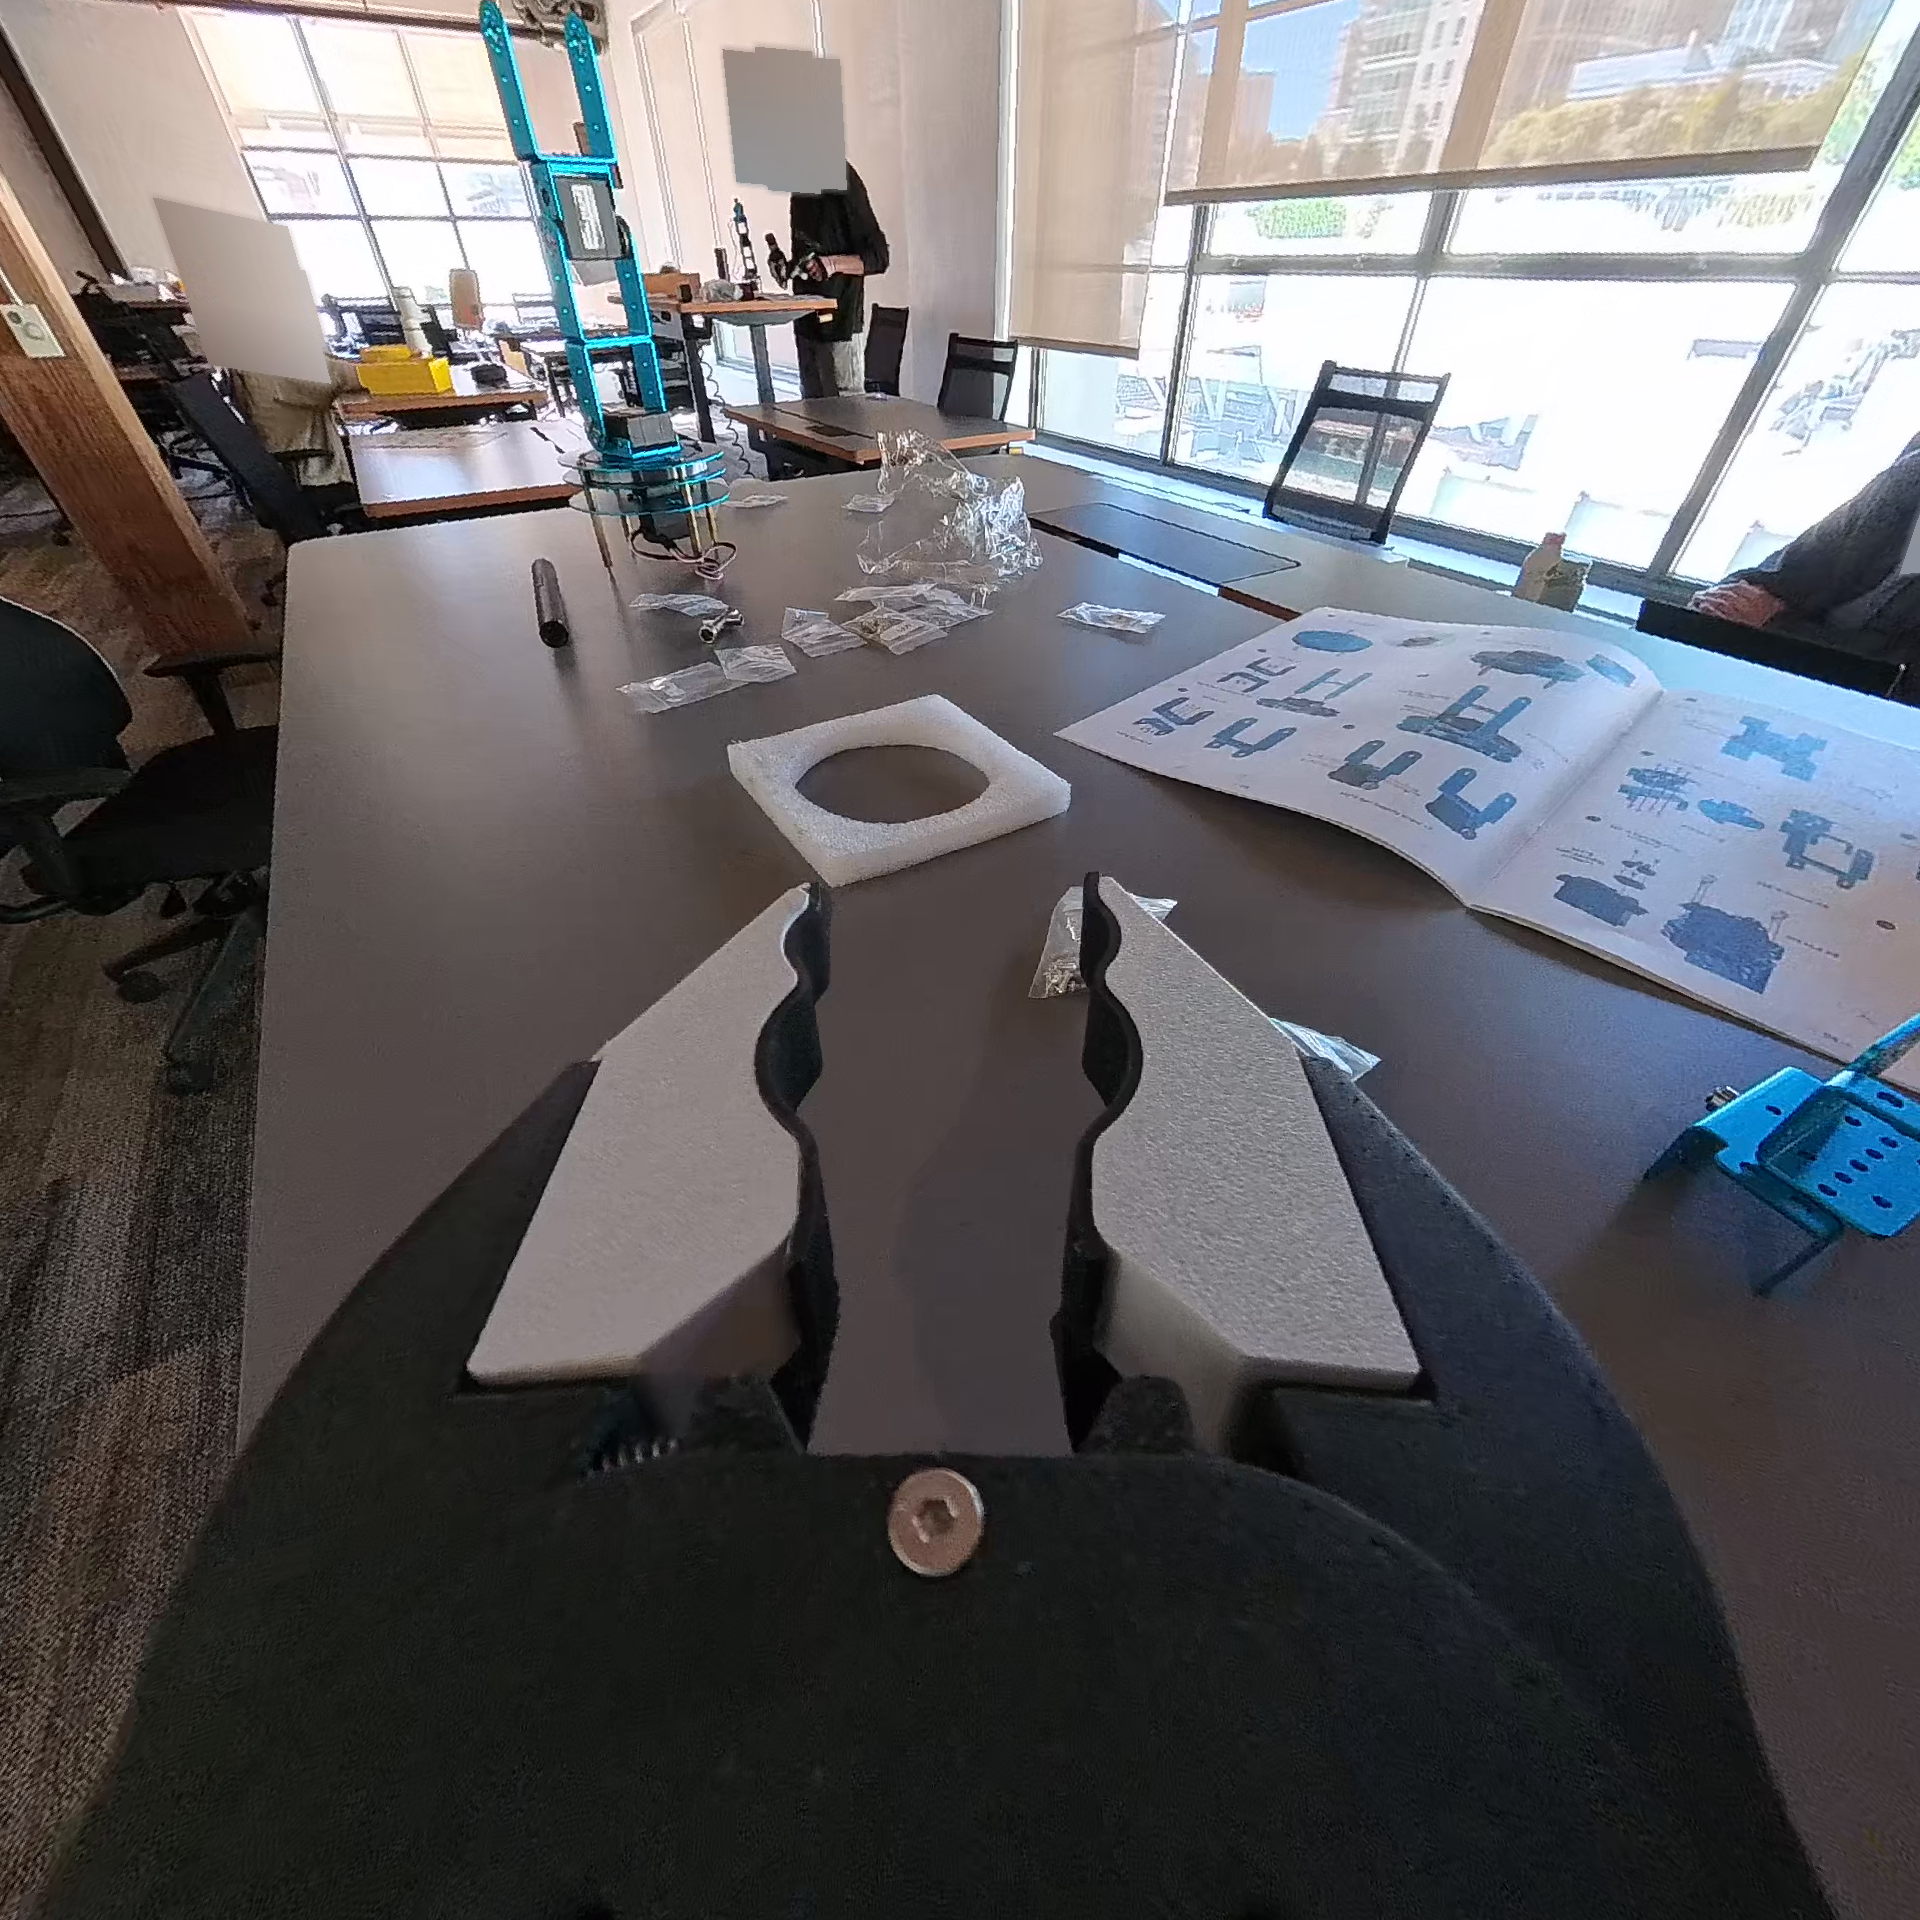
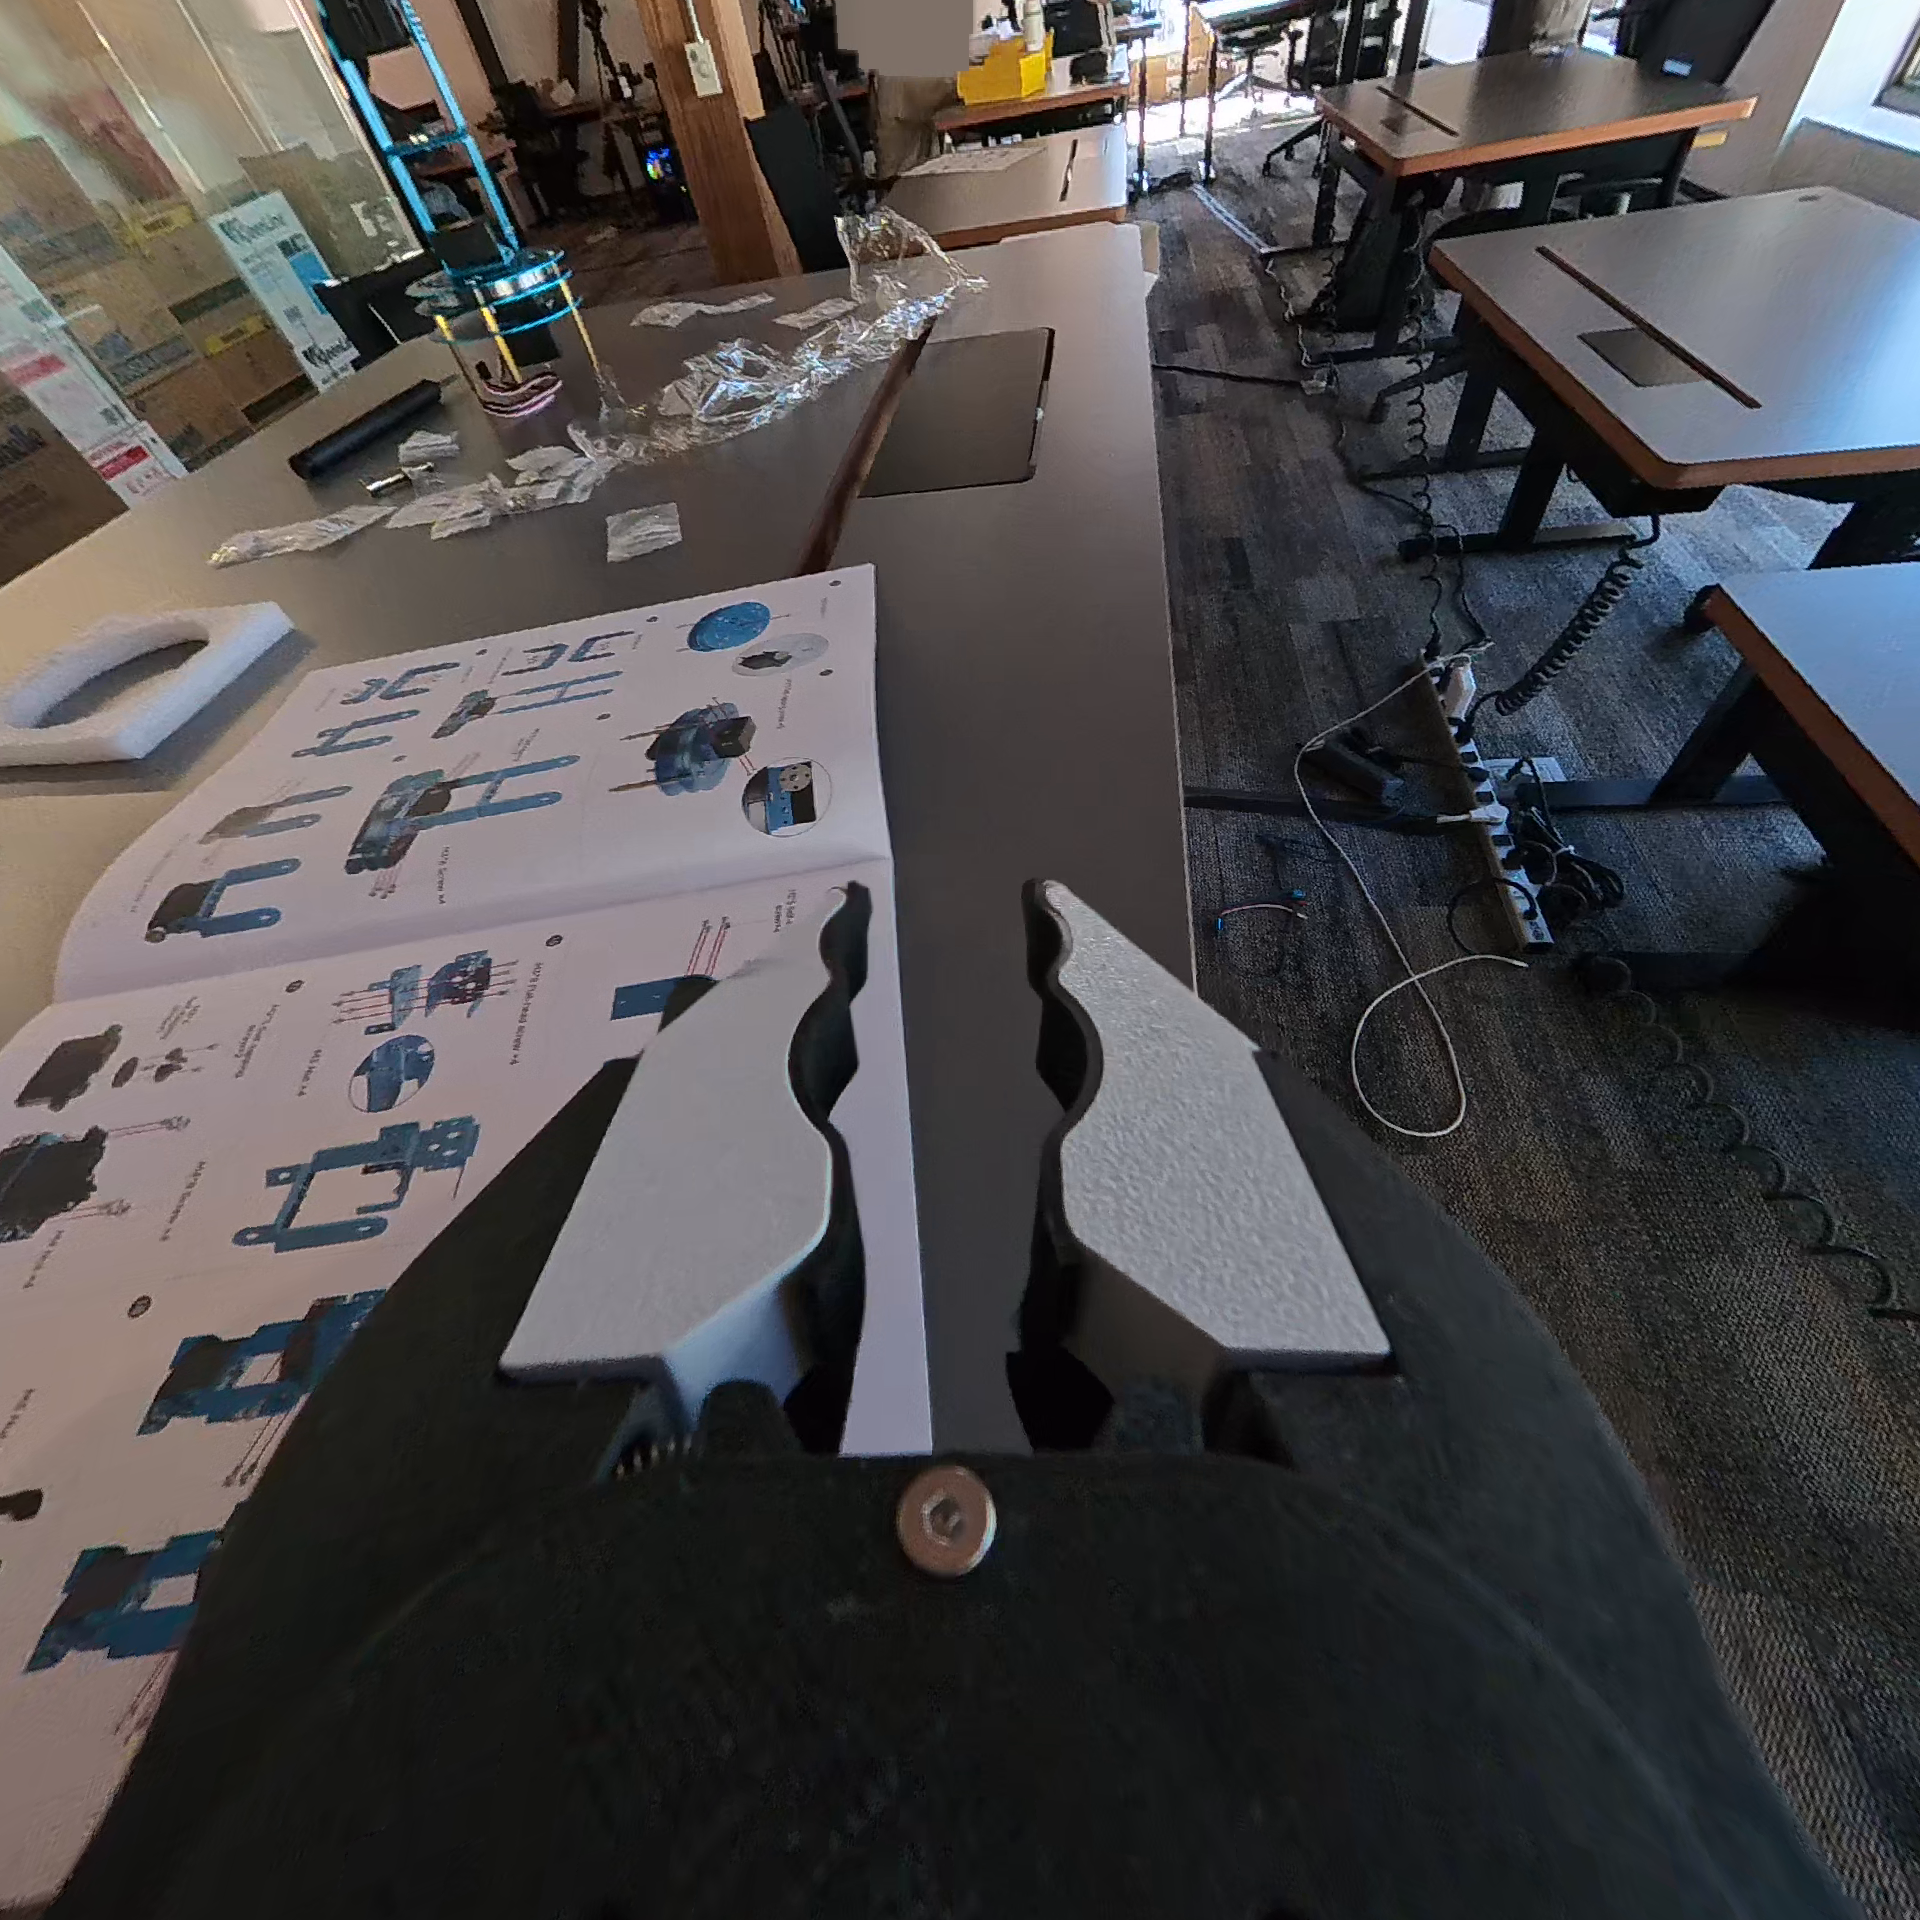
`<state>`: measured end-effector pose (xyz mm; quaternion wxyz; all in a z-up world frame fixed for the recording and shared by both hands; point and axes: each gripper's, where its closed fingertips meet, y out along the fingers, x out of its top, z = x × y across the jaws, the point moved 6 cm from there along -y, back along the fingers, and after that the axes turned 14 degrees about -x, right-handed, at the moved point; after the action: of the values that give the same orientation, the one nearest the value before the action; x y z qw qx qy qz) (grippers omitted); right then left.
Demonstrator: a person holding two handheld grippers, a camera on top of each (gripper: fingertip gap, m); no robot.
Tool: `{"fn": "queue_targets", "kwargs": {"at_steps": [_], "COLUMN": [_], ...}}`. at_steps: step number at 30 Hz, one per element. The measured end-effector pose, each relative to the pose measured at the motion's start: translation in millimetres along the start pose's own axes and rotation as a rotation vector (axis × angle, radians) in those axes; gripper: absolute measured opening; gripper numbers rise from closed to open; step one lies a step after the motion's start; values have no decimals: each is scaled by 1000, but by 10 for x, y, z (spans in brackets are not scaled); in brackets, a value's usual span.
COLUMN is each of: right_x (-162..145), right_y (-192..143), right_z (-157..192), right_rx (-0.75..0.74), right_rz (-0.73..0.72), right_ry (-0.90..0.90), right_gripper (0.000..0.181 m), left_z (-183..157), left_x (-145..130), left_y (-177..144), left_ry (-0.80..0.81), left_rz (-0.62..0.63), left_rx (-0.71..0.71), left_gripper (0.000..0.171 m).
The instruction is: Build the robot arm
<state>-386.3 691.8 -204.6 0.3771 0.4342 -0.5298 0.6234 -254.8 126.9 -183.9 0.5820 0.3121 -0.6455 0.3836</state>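
Observation:
My left gripper point(image 1: 951, 899) is open and empty above the dark table point(image 1: 468, 935). A small clear bag of screws point(image 1: 1062, 951) lies just by its right fingertip. A white foam square with a round hole point(image 1: 899, 787) lies just beyond the fingers. A blue perforated metal bracket point(image 1: 1839, 1153) lies at the right. My right gripper point(image 2: 943, 899) is open and empty, over the right edge of an open instruction booklet point(image 2: 468, 831) and the bare table strip point(image 2: 1018, 727). The booklet also shows in the left wrist view point(image 1: 1507, 769).
A tall blue metal arm on a round clear base point(image 1: 623, 416) stands at the far end, with a black cylinder point(image 1: 551, 618), small parts bags point(image 1: 717, 670) and crumpled clear plastic point(image 1: 951, 520). A person's arm point(image 1: 1829, 561) rests at the far right. Table edge and cables on the floor point(image 2: 1455, 790) lie right. Some 55 centimetres of space lies between my two pairs of fingers. Between my left fingertips and the blue perforated metal bracket point(image 1: 1839, 1153) there is roughly 20 centimetres.

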Motion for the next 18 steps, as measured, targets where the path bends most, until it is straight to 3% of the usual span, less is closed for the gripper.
{"fn": "queue_targets", "kwargs": {"at_steps": [2,18], "right_x": [6,0], "right_y": [-10,-8], "right_z": [19,22], "right_rx": [23,38], "right_rz": [-7,-1], "right_ry": [-2,22], "right_gripper": [36,36], "left_z": [1,9], "left_x": [-1,-23], "left_y": [0,7], "left_ry": [-1,-4], "left_rz": [1,12], "left_rx": [-1,0], "left_gripper": [48,47]}}
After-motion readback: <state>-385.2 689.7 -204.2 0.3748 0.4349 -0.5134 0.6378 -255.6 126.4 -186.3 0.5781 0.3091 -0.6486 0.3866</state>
